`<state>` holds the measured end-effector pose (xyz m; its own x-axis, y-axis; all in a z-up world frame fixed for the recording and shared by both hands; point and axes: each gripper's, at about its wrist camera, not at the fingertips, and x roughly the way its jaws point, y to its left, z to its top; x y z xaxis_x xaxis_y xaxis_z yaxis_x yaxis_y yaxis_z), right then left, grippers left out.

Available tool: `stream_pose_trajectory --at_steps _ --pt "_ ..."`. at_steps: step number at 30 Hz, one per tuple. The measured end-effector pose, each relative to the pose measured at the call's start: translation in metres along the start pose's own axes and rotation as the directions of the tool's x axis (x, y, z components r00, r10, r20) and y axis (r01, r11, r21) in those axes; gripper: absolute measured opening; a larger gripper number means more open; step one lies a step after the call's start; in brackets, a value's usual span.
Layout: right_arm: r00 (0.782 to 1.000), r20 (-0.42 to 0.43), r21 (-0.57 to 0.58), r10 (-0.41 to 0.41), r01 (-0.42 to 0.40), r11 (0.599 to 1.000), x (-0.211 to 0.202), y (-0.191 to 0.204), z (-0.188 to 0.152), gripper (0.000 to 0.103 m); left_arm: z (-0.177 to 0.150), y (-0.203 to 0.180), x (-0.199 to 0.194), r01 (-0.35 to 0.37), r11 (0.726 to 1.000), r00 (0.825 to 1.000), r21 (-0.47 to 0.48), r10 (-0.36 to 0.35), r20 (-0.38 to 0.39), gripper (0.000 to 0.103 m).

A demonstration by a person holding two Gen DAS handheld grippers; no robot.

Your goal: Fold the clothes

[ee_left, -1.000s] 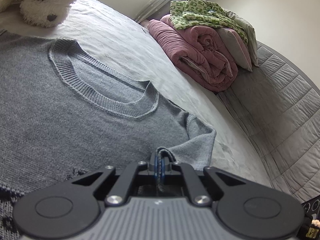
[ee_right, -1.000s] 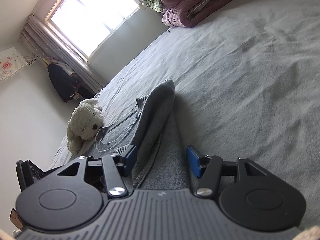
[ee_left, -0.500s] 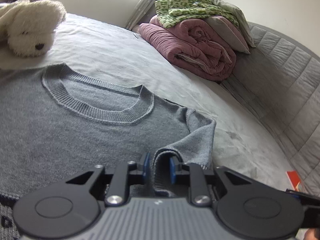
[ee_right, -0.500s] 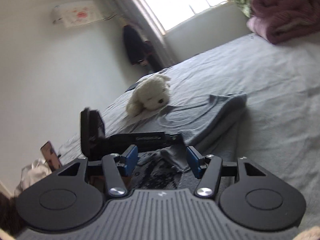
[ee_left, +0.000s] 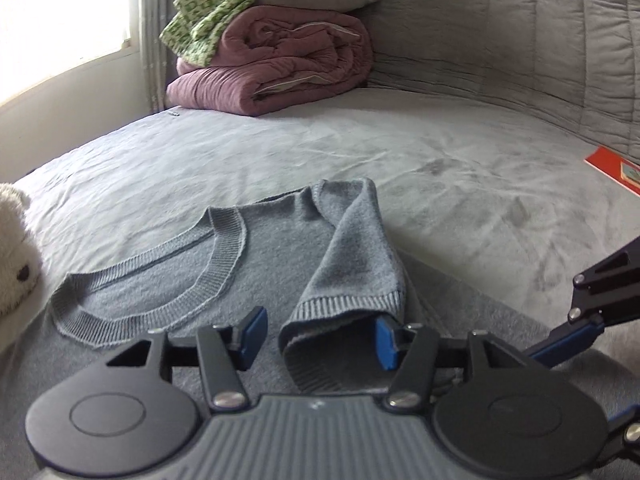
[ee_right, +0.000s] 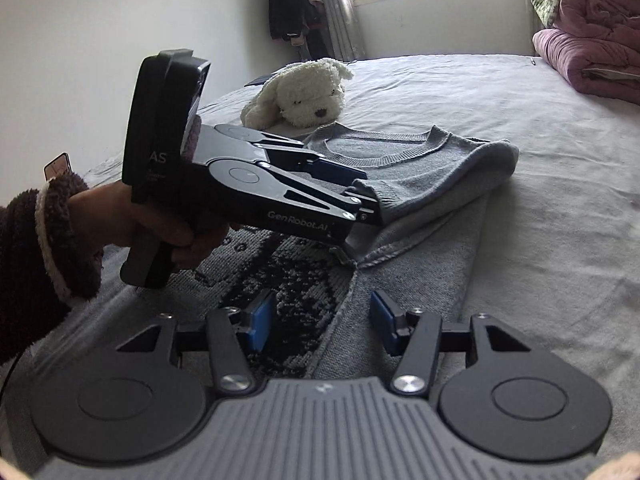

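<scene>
Grey knit is basically the whole scene here, so I'll place everything off the sweater [ee_left: 264, 264], which lies flat on the bed [ee_left: 460, 168] with its neckline up.

Nearest its lower body, the right gripper [ee_right: 316, 322] hovers with fingers spread wide, nothing between them, right over the side edge where the dark patterned band meets the plain grey. Just up from there, the left gripper [ee_left: 318, 336] is at the sleeve cuff [ee_left: 348, 308], fingers also spread apart. The sleeve is folded inward over the sweater's chest, and the cuff sits between the open pads, loose rather than pinched. One blue pad looks like it's brushing the cuff's edge, but the fisheye makes that hard to call.

Beyond the collar [ee_left: 224, 256] there's a plush dog [ee_right: 308, 94] almost touching the shoulder. Well past the sweater, at the head of the bed, a rolled pink quilt [ee_left: 280, 60] with a green patterned cloth [ee_left: 216, 4] on top.

What could go wrong, I reckon: if the left tool pulls back while that pad is snagged on the ribbing, it drags the sleeve back out and undoes the fold. Also the folded sleeve is bunched and sits high, so the next fold over it could come out lumpy or lopsided. And the dog could get caught under a fold.
</scene>
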<state>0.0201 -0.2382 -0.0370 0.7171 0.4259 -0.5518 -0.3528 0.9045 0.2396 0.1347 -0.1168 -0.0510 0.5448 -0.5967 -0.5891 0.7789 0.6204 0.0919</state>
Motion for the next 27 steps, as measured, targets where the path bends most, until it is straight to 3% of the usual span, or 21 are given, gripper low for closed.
stream_pose_trajectory --at_steps 1,3,4,5,8,9,11,12,13,17,18,20,21,22,25,27 --pt "1.0 -0.002 -0.011 -0.001 0.001 1.0 0.0 0.001 -0.001 0.056 0.001 -0.003 0.002 0.001 1.0 1.0 0.018 -0.001 0.0 0.055" --pt "1.0 -0.007 -0.016 -0.018 0.018 1.0 0.001 0.001 -0.001 0.053 0.004 -0.006 0.006 0.008 1.0 1.0 0.026 -0.008 -0.008 0.043" --pt "1.0 -0.009 -0.019 -0.027 0.027 0.999 0.001 0.0 -0.001 0.048 0.007 -0.003 0.007 0.003 1.0 1.0 -0.017 -0.003 -0.015 0.02" --pt "0.999 -0.012 -0.022 -0.035 0.035 0.999 0.001 0.0 -0.002 0.041 0.009 0.001 0.008 -0.004 0.998 1.0 -0.061 0.003 -0.021 0.008" --pt "0.998 -0.017 -0.036 -0.055 0.055 0.998 -0.001 0.002 0.0 0.032 0.008 0.019 0.006 -0.041 0.97 0.999 -0.241 0.042 0.0 0.004" --pt "0.998 -0.019 -0.041 -0.061 0.06 0.997 -0.002 0.002 0.0 0.03 0.005 0.029 0.005 -0.035 0.939 0.999 -0.341 0.04 0.009 0.004" --pt "0.997 -0.028 -0.058 -0.073 0.072 0.996 -0.003 0.005 -0.001 0.029 -0.007 0.052 0.001 -0.01 0.824 0.999 -0.567 0.038 0.037 0.004" --pt "0.996 -0.03 -0.061 -0.078 0.076 0.995 -0.002 0.005 -0.001 0.028 -0.018 0.067 0.002 0.017 0.715 0.999 -0.699 0.019 0.044 0.004" --pt "0.996 -0.033 -0.062 -0.081 0.079 0.995 -0.002 0.006 -0.001 0.028 -0.027 0.076 0.004 0.031 0.631 0.999 -0.775 -0.001 0.039 0.004" --pt "0.996 -0.037 -0.072 -0.086 0.084 0.994 -0.002 0.007 -0.001 0.028 -0.043 0.082 0.007 0.081 0.561 0.997 -0.824 -0.04 0.071 0.008" --pt "0.995 -0.037 -0.072 -0.087 0.084 0.994 -0.002 0.007 -0.001 0.028 -0.043 0.081 0.006 0.089 0.57 0.996 -0.817 -0.04 0.081 0.011" --pt "0.995 -0.038 -0.074 -0.09 0.087 0.994 -0.002 0.007 -0.002 0.026 -0.041 0.077 0.004 0.113 0.583 0.993 -0.804 -0.038 0.112 0.035" --pt "0.995 -0.039 -0.073 -0.092 0.089 0.993 -0.002 0.006 -0.002 0.025 -0.039 0.075 0.003 0.117 0.598 0.992 -0.793 -0.031 0.124 0.039" --pt "0.995 -0.039 -0.071 -0.094 0.092 0.993 -0.001 0.005 -0.002 0.023 -0.035 0.071 0.002 0.104 0.632 0.992 -0.768 -0.013 0.123 0.044" --pt "0.994 -0.038 -0.064 -0.1 0.097 0.993 0.001 0.005 -0.002 0.018 -0.024 0.062 0.005 0.043 0.734 0.995 -0.678 0.029 0.094 0.041" --pt "0.994 -0.033 -0.056 -0.102 0.1 0.993 0.002 0.005 0.0 0.01 -0.021 0.061 0.007 0.0 0.761 0.996 -0.649 0.058 0.069 0.034"
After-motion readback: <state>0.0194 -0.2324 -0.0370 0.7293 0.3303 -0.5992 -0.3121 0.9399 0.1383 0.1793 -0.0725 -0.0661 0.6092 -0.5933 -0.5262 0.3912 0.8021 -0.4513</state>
